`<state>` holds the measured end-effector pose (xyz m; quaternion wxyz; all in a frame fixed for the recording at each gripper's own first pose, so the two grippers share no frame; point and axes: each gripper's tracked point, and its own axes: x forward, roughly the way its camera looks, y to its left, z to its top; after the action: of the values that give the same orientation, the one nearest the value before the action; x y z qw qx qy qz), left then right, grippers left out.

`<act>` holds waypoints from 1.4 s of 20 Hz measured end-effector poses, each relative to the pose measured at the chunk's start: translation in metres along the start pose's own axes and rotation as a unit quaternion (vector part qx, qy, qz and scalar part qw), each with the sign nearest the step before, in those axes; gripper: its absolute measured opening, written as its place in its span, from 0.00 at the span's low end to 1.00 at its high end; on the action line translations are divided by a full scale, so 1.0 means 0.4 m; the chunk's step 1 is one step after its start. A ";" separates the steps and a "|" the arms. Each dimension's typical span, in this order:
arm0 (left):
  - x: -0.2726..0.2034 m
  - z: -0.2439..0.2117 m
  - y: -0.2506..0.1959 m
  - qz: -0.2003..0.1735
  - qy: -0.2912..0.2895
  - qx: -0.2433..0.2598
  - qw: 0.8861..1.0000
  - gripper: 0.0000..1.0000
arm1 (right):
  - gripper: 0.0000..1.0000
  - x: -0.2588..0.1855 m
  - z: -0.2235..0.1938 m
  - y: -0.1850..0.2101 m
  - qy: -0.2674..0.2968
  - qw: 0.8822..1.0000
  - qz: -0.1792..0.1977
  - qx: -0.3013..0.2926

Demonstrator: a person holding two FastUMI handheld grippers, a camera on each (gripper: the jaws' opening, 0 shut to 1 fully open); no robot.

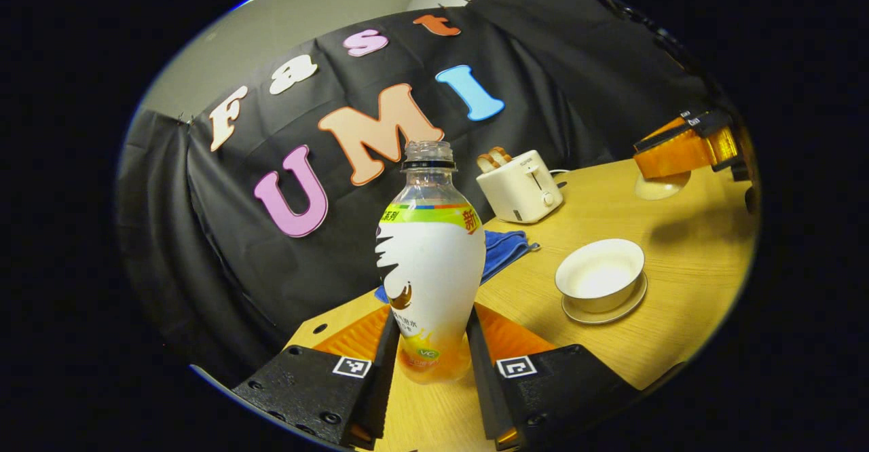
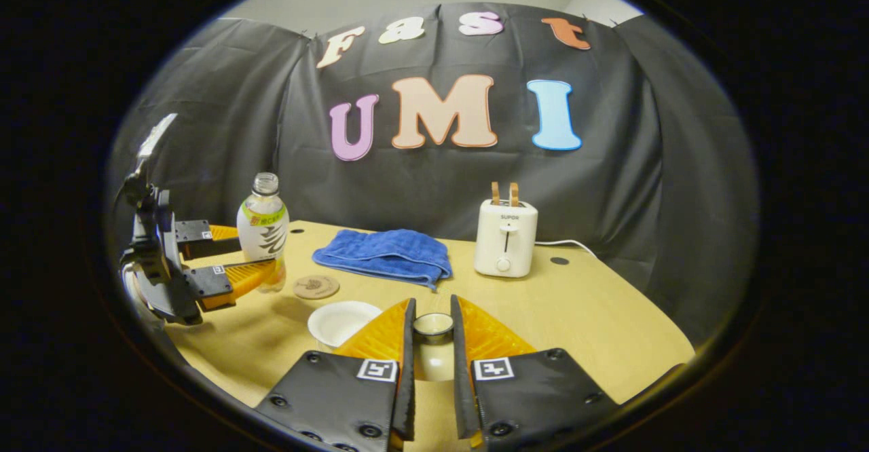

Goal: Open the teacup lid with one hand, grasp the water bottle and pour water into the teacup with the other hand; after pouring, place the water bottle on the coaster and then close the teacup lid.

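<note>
A: While the left gripper [image 1: 429,364] pinches the uncapped clear plastic bottle with the white-and-yellow label [image 1: 429,262] low on its body, does it hold firm?

B: Both fingers press its sides, so likely; thin plastic may flex, and gripping near the base leaves it top-heavy. It stands on the wooden counter [image 1: 679,303].

A: And the cup?

B: The white porcelain teacup on its saucer [image 1: 600,277] looks empty, fragile too. The right gripper [image 2: 433,343] clasps the small white lid's knob [image 2: 433,325]. The round cork coaster [image 2: 316,286] sits beside the bottle.
</note>
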<state>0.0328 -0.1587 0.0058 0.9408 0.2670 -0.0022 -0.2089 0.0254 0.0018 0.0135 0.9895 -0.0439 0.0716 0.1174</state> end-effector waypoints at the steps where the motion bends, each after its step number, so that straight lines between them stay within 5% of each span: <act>1: 0.003 -0.003 -0.011 -0.003 0.003 0.014 1.000 0.52 | 0.26 -0.001 -0.006 -0.004 0.002 1.000 0.000 -0.001; 11: 0.013 -0.024 -0.055 -0.012 0.018 0.173 0.985 0.52 | 0.26 -0.014 -0.025 -0.037 0.009 1.000 -0.004 -0.008; 21: 0.023 -0.070 -0.074 -0.029 0.046 0.330 0.943 0.51 | 0.26 -0.023 -0.050 -0.051 0.016 1.000 0.000 -0.001; 28: 0.023 -0.077 -0.059 -0.035 0.053 0.394 0.917 0.51 | 0.26 -0.027 -0.059 -0.062 0.018 1.000 -0.001 -0.006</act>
<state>0.0358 -0.1649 -0.0335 0.7504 0.6263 -0.0248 -0.2099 0.0176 -0.0271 -0.0065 0.9879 -0.0518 0.0889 0.1157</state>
